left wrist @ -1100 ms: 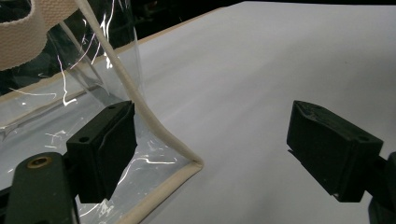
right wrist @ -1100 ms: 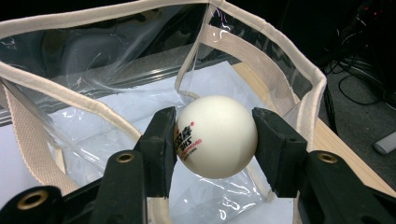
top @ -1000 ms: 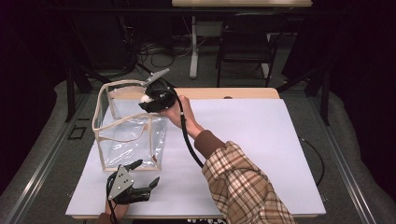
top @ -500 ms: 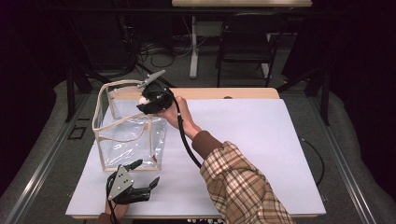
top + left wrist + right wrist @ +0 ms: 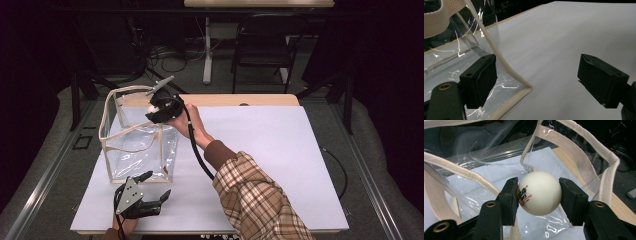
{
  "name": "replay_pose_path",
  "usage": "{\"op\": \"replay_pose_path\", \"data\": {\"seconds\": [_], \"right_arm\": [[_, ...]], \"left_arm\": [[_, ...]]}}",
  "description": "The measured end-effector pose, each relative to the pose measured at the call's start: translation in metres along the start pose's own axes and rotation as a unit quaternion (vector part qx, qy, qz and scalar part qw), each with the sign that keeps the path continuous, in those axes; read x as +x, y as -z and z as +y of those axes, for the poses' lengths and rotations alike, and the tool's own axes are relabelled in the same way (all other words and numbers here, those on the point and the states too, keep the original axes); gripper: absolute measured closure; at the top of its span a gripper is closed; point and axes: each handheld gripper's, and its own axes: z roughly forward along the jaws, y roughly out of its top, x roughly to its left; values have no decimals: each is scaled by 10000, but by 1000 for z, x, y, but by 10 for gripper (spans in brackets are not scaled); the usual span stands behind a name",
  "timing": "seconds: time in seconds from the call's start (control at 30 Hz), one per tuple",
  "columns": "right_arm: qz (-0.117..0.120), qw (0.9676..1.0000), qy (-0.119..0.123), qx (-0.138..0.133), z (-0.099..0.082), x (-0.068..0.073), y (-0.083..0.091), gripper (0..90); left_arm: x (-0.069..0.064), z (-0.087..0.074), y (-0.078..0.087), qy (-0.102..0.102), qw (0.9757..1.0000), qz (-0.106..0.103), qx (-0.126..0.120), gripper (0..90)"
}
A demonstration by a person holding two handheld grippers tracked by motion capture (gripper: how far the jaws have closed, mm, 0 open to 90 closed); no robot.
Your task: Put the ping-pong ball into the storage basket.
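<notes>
Right claw (image 5: 539, 195) grips a ping-pong ball (image 5: 539, 193) above the clear bag (image 5: 140, 145); next, release it inside. Left claw (image 5: 544, 80) gapes empty.

Both handheld tools are black. The left gripper (image 5: 150, 192) carries a grey three-cornered plate (image 5: 128, 193) dotted with small dark holes on top, and its fingers (image 5: 480, 78) are blocky black pads with small round recesses. A brass-coloured screw sits in the arm behind each pad. The right gripper (image 5: 537, 195) has the same black fingers (image 5: 509, 200) and brass screws, and a thick black cable (image 5: 195, 145) trails from it. The person's right sleeve (image 5: 260, 202) is plaid in tan, cream and rust, with a dark maroon cuff.
</notes>
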Motion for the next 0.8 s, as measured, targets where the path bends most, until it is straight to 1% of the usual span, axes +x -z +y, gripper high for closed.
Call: {"op": "replay_pose_path", "data": {"seconds": [0.8], "right_arm": [[-8,9999,26,169,3,1,-9,509]], "left_arm": [[0,0,0,8,10000,-7,-14,158]]}}
